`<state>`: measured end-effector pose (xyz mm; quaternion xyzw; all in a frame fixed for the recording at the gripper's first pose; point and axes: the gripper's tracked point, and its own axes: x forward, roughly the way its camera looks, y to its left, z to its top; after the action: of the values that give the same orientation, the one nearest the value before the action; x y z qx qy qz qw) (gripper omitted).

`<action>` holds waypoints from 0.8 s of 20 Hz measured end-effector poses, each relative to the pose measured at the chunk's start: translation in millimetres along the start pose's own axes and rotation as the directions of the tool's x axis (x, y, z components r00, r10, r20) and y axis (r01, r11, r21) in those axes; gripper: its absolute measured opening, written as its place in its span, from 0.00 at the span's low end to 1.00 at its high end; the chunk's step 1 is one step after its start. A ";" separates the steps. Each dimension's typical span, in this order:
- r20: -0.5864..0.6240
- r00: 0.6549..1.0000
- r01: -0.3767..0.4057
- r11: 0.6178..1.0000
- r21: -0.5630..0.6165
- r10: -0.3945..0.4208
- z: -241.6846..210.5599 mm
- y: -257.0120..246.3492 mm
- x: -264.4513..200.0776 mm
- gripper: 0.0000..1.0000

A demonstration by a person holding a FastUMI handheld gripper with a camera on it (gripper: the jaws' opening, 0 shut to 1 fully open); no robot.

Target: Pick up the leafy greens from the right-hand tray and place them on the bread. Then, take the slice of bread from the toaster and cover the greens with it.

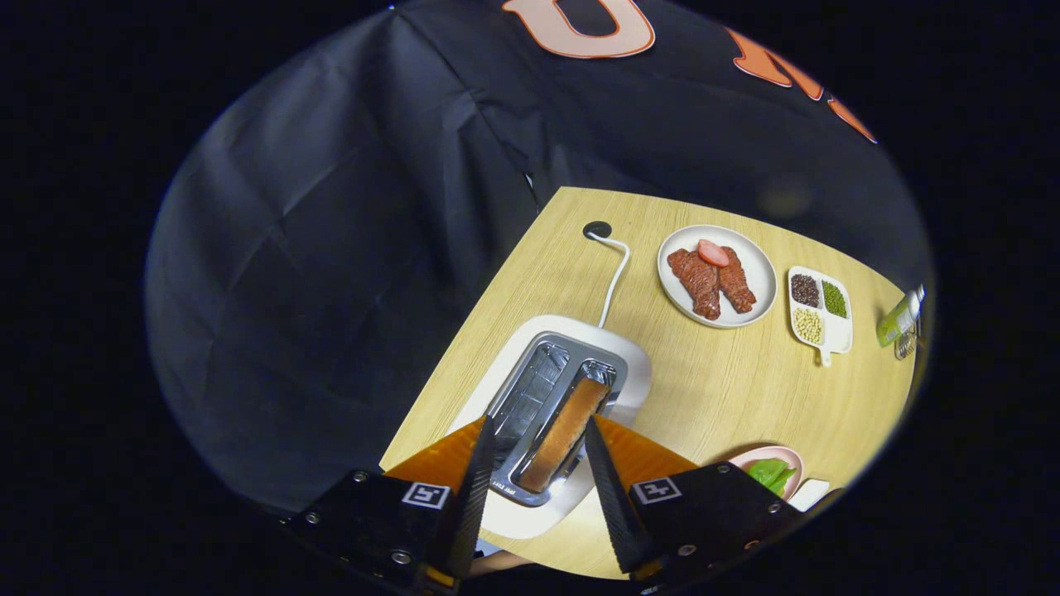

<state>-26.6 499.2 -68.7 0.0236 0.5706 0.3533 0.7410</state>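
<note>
Gripper [537,447]: fingers spread apart, holding nothing, poised above the toaster [556,414] with one finger to either side of it. No contact between fingers and toaster is evident.

Toaster: lies directly between and just ahead of the fingers, on the wooden table [712,389]. It has two slots. The slot nearer the right finger holds a slice of bread [565,432], toasted edge up. The slot nearer the left finger holds nothing. A white cord [614,277] runs from the toaster's far end to a grommet [597,230] in the table.

Greens [770,473]: on a pink plate [782,454], right of the right finger and partly hidden behind the gripper body.

Beyond the toaster, to the right: a white plate [762,281] with meat [710,281], then a divided dish [820,306] of beans and grains. A green bottle [898,319] stands at the table's far right edge.
</note>
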 end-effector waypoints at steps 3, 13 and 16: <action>-0.030 0.999 0.022 1.000 0.007 -0.021 -5.3 -2.0 7.4 0.58; -0.004 0.998 0.061 0.997 0.036 -0.061 6.6 -16.5 20.9 0.22; 0.009 0.999 0.045 0.998 0.035 -0.045 9.0 -19.1 16.0 0.13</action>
<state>-7.8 497.0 -87.2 0.0251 0.5733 0.3264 0.7511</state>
